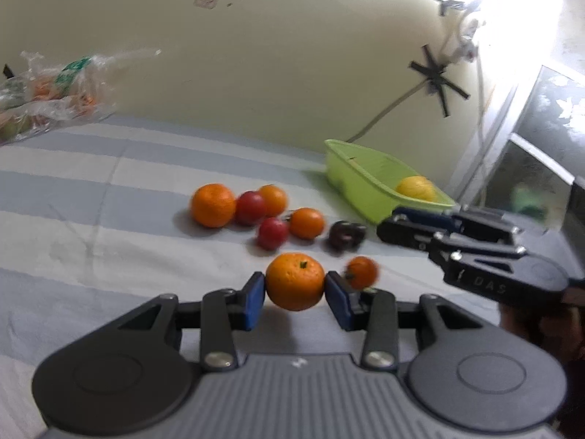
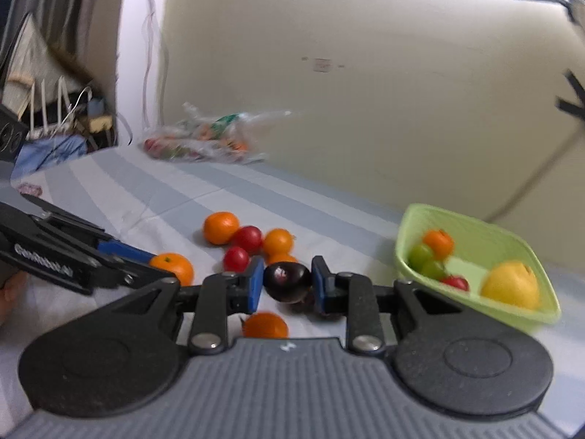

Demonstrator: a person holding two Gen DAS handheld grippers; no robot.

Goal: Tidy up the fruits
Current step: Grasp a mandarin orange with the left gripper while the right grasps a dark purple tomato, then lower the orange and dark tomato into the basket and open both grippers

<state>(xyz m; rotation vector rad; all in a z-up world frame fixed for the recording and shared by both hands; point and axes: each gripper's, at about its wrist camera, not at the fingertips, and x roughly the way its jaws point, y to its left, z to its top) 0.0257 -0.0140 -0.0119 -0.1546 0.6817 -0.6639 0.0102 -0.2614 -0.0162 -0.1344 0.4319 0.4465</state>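
Note:
My left gripper (image 1: 295,294) is shut on an orange mandarin (image 1: 294,281), held just above the striped cloth. My right gripper (image 2: 287,281) is shut on a dark purple plum (image 2: 286,281); it also shows in the left wrist view (image 1: 398,225), near a dark fruit (image 1: 345,237). Several mandarins (image 1: 213,205) and red fruits (image 1: 272,233) lie in a cluster on the cloth. A green basket (image 2: 512,314) at the right holds a yellow lemon (image 2: 512,285), green fruits (image 2: 424,259), a mandarin and a red fruit.
A striped blue-and-white cloth (image 1: 91,201) covers the surface. A clear plastic bag (image 1: 47,95) of produce lies at the far left by the wall. A small orange fruit (image 1: 362,272) lies beside my left gripper. A window (image 1: 541,139) stands at the right.

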